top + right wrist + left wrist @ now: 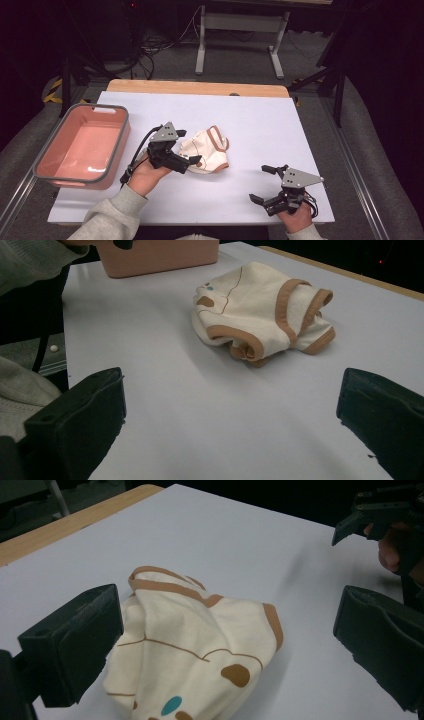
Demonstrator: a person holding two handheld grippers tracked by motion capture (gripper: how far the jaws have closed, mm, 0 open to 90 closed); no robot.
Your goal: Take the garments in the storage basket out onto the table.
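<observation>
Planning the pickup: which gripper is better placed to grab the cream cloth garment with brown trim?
Left. The left gripper hangs open right at the garment; the right gripper sits open farther off on bare table.

Crumpled cream garment (pixel 209 150) with tan trim, lying mid-table, beside pink bin (pixel 82 146)

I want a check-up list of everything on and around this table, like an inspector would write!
Surface: white table top, wooden strip along its far edge.
Job's things: crumpled cream garment with brown trim near the middle; pink tub with grey rim at the left, nothing seen inside.
Clutter: nothing seen.
Grippers: left gripper beside the garment, jaws open; right gripper near the front right, jaws open, holding nothing.
Cables: black cable trailing from the left gripper; more on the floor behind.
Surroundings: grey carpet, white table frame behind.
</observation>
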